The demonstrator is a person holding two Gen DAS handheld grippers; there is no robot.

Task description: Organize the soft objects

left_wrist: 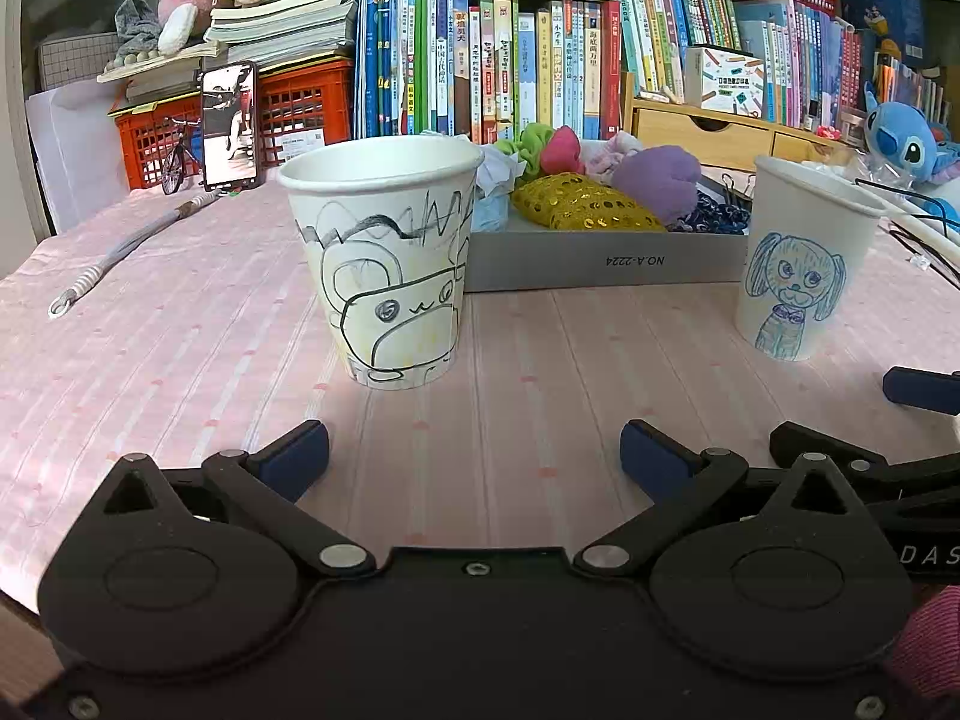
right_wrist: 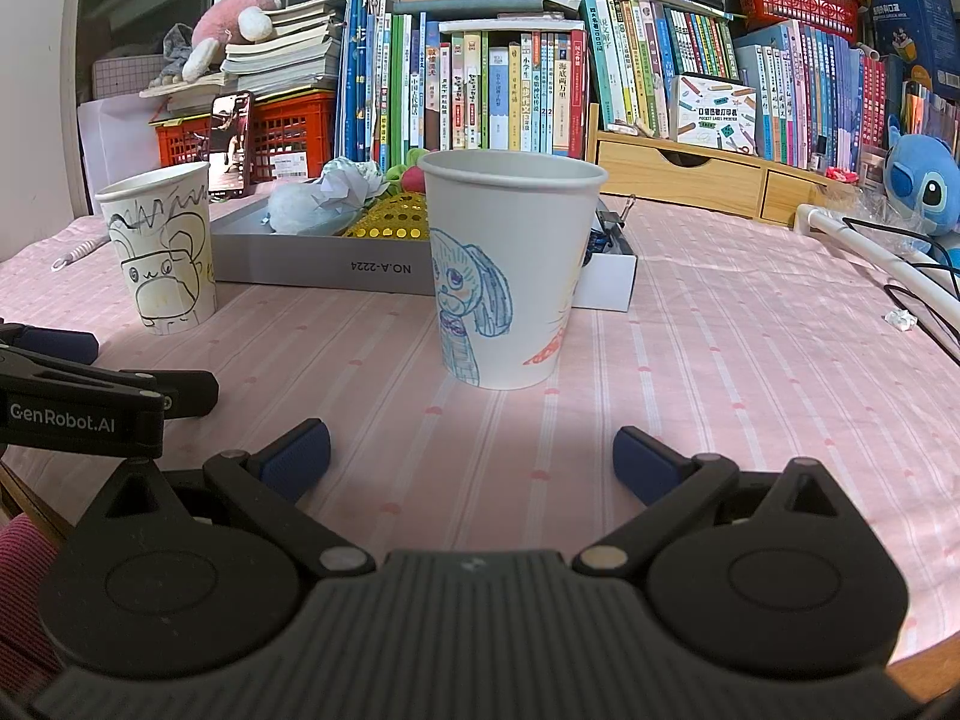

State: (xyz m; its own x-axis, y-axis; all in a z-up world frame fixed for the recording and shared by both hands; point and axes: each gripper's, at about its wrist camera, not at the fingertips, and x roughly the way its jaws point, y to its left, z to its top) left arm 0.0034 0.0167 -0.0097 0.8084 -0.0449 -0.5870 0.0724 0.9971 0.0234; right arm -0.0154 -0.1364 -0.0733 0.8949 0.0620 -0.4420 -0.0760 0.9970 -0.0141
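Note:
A grey shallow box [left_wrist: 600, 261] on the pink cloth holds soft things: a gold sequin pouch [left_wrist: 585, 207], a purple plush piece [left_wrist: 660, 177], green and pink scrunchies [left_wrist: 552, 147] and a pale blue item [right_wrist: 300, 210]. A paper cup with a black drawing [left_wrist: 384, 264] stands in front of the box at left; it also shows in the right wrist view [right_wrist: 162, 252]. A cup with a blue dog drawing [right_wrist: 510, 270] stands at right, also in the left wrist view [left_wrist: 804, 258]. My left gripper [left_wrist: 474, 459] is open and empty before the black-drawn cup. My right gripper [right_wrist: 471, 459] is open and empty before the dog cup.
A bookshelf wall [left_wrist: 540, 60] and red crates [left_wrist: 300, 114] stand behind the table. A phone [left_wrist: 230, 126] leans on a crate. A corded strap [left_wrist: 120, 252] lies at left. A blue plush [right_wrist: 924, 186] and white tube [right_wrist: 870, 246] sit at right, near a wooden drawer unit [right_wrist: 690, 174].

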